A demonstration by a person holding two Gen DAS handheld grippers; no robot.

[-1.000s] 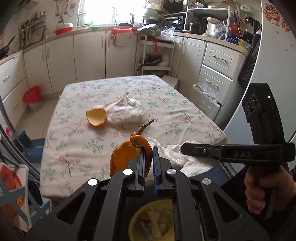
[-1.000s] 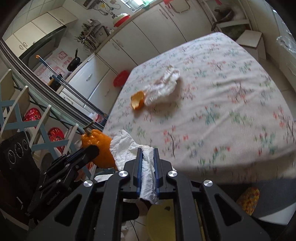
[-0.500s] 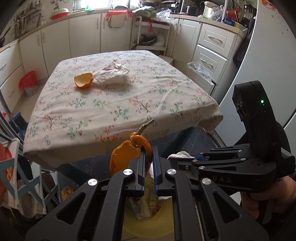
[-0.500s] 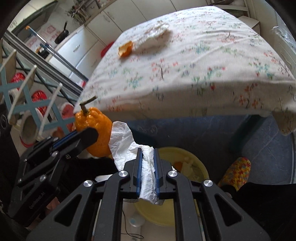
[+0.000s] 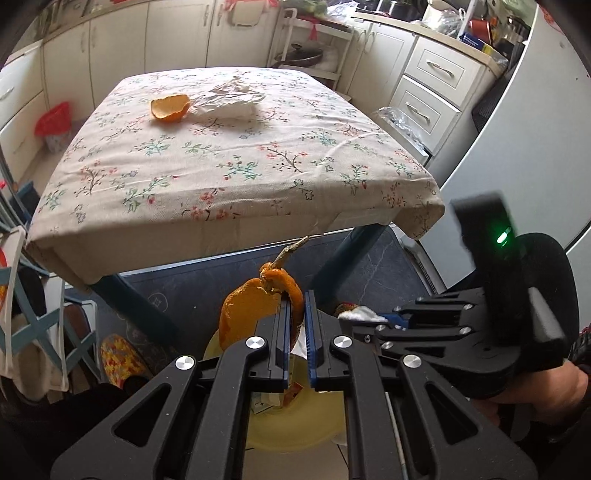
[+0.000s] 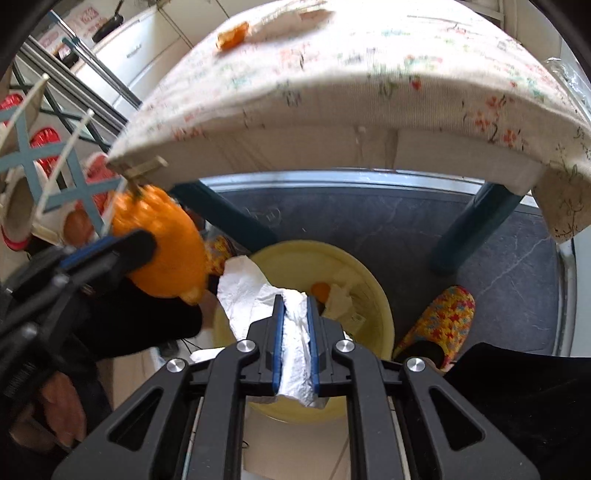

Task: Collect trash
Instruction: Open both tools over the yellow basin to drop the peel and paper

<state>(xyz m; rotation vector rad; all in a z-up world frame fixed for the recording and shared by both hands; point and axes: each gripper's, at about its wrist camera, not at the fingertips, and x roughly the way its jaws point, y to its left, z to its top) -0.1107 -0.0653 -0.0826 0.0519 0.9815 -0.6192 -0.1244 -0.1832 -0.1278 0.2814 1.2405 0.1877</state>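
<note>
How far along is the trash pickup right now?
Done: some scraps already lie in the yellow bin. In hand: left tongs grip an orange pepper, right tongs grip a white tissue, both over the bin. Left: orange peel and crumpled wrapper on the table.

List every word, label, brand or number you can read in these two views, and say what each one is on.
No text can be read with certainty in either view.
Blue box on the kitchen counter: it carries print, but it is too small to read.
Red and white sheets in the far corner: they carry characters, but they are too blurred to read.
</note>
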